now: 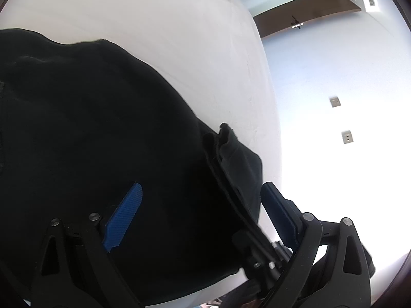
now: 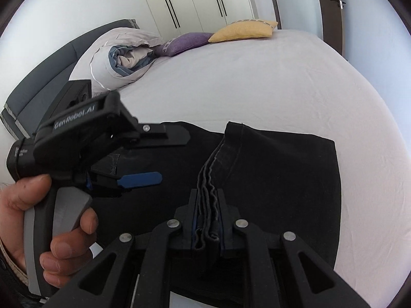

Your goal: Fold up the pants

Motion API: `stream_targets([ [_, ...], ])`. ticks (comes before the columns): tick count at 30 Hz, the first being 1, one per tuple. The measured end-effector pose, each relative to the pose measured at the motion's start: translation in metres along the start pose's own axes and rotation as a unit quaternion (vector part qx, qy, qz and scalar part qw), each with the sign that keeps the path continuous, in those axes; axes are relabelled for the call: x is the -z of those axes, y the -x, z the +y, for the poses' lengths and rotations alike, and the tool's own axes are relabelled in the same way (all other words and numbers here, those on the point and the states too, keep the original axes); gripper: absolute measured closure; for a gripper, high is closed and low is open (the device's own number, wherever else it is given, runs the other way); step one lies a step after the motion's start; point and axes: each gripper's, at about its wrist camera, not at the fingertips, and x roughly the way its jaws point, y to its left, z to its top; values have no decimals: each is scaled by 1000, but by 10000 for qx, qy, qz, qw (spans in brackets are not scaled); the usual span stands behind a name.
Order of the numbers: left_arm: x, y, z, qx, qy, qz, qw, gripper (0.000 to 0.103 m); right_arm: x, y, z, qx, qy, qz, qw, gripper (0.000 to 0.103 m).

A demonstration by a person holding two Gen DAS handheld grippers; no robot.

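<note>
The black fabric pants [image 2: 269,179] lie partly folded on the white-sheeted bed [image 2: 257,77]. The right gripper [image 2: 206,205] clamps several stacked edge layers. The left gripper [image 1: 203,215] is spread open, holding nothing. Risk: one-sided tension may slide layers, skewing the fold.

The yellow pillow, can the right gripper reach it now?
Probably not: the right gripper is shut on the pants, and the yellow pillow lies far across the bed.

Pants [image 2: 269,179] on bed [image 2: 257,82] (pillows [image 2: 241,30] behind)
</note>
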Motion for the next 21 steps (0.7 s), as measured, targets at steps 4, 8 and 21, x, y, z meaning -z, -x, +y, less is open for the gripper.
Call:
stream_targets([
  [4,-10,-16,-9,-139,-146,316,9993,9,4,3,3,64,152,-16,9999,90],
  [8,-18,-29,-13,-258,-234,556,9978,15,7,8,9,105,332,-85,9994,90],
  [21,-46,-22,-28,-571,-1170,1156,9847,94,-6,0,29,-62,507,-50,9987,90],
])
